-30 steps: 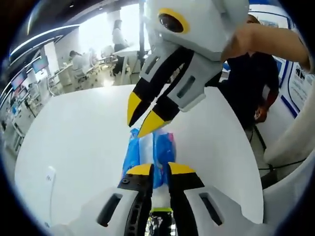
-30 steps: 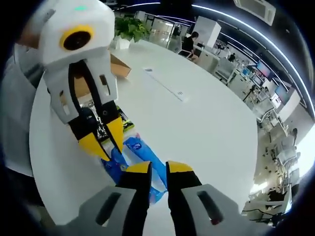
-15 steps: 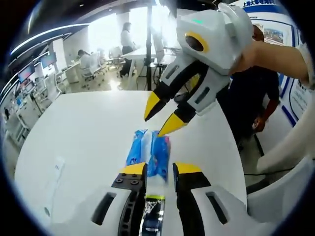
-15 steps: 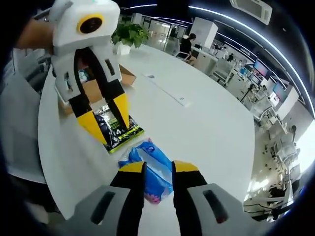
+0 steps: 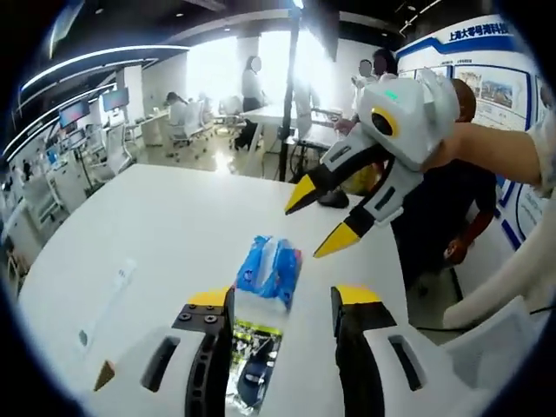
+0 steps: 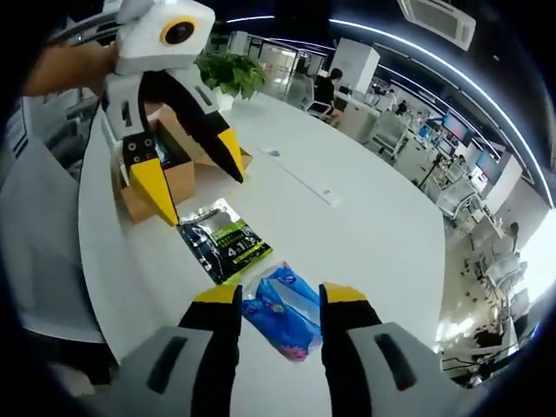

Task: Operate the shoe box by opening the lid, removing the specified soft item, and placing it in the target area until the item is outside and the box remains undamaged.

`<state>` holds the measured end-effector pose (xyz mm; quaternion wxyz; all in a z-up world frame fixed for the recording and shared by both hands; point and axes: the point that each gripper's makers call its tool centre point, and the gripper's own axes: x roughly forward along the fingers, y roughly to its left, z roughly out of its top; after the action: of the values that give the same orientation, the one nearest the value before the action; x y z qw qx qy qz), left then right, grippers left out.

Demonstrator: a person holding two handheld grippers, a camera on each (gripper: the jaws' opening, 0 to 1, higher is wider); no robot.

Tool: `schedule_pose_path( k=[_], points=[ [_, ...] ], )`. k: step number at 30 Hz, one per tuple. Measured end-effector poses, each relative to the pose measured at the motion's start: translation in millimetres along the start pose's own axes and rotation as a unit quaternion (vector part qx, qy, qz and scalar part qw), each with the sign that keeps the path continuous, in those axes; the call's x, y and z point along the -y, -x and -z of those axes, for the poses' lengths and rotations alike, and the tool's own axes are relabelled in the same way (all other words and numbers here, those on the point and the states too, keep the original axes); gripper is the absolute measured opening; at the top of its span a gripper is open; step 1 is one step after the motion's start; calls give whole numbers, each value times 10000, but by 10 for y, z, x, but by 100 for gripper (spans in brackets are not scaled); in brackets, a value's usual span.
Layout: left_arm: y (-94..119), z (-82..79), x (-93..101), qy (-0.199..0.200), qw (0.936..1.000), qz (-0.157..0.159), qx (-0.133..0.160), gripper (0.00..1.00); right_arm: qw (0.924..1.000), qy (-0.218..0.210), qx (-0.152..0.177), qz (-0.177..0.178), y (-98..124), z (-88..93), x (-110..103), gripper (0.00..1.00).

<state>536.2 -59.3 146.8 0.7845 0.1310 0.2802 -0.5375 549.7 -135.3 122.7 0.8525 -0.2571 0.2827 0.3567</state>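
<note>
Bare white table point(image 6: 365, 217) lies open on the far side of the blue soft pack point(image 6: 282, 310); the dark packet point(image 6: 224, 249) touches the pack's box-side end; the open shoe box point(image 6: 169, 165) stands beyond it near the table edge; both grippers hang above, jaws spread.

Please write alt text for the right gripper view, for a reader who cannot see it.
A blue plastic soft pack lies on the round white table between the open right gripper jaws, beside a black-and-green flat packet. The open left gripper hangs above an open brown cardboard box.
</note>
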Motion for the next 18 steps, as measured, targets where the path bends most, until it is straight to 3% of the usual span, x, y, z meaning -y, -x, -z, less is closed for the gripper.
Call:
schedule_pose_path(
  k=[4,8,13,18],
  points=[
    [219,29,-16,45,9999,-67,113,49,9999,-147,68,11,63,-63,-111,40],
    [433,71,29,232,9994,-91,258,59,9998,-183,81,19,111,-101,-224,42],
    [759,224,5,217,9992,-217,268,61,9991,-397,117,-37,163,-186,-432,46],
    [1133,338,-58,534,9966,-394,496,68,9980,-587,208,-76,196,-317,-604,52]
  ],
)
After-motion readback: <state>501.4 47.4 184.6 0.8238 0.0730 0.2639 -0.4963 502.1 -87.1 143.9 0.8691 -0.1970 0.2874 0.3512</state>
